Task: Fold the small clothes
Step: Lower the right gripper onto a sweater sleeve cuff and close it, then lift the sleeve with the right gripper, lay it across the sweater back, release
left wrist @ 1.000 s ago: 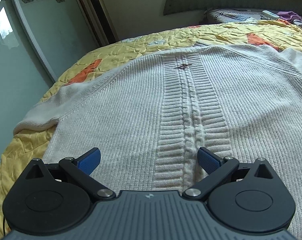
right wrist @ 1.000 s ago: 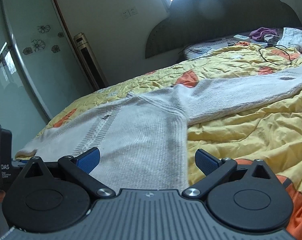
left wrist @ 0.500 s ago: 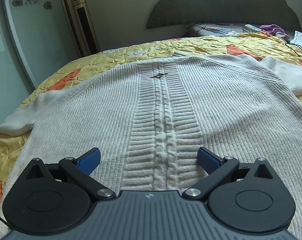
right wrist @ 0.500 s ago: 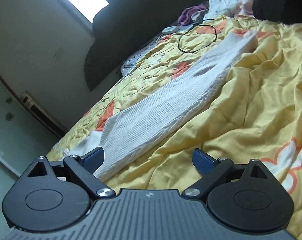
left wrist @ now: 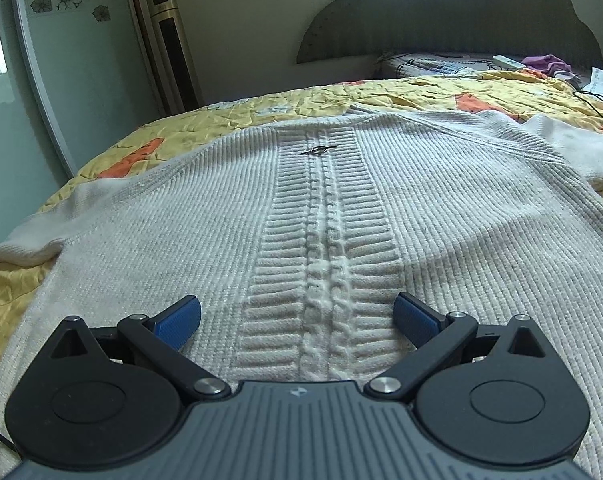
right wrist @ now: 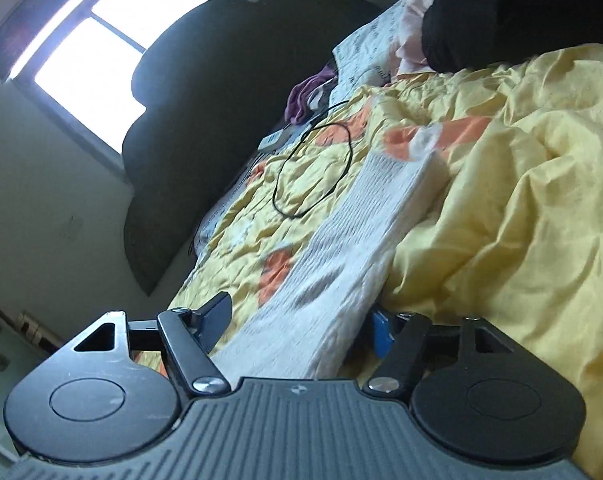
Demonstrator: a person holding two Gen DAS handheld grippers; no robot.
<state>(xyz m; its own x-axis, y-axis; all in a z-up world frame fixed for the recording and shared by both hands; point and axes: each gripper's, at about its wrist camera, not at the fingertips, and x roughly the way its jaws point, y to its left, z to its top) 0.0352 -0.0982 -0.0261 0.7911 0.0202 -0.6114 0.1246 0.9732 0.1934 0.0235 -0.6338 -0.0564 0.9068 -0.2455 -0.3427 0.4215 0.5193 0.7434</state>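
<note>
Since a sec ago the right gripper (right wrist: 301, 320) has swung from the sweater's body out to its sleeve (right wrist: 341, 248) and rolled over, so the bed looks steeply tilted in the right wrist view. Its jaws are closing w/ the sleeve between them; the blue pad on the right sits at the sleeve's edge, the other finger is still clear of the knit, so no grip yet. The left gripper (left wrist: 297, 316) has barely shifted: jaws spread wide, nothing held, hovering low over the cream cable-knit sweater (left wrist: 325, 216), pads either side of the centre cable band near the hem. Sweater lies flat, front up, on the yellow-and-orange quilt (left wrist: 229, 120). A black cable loop (right wrist: 313, 168) lies on the quilt beside the sleeve's cuff. No containers in view.
</note>
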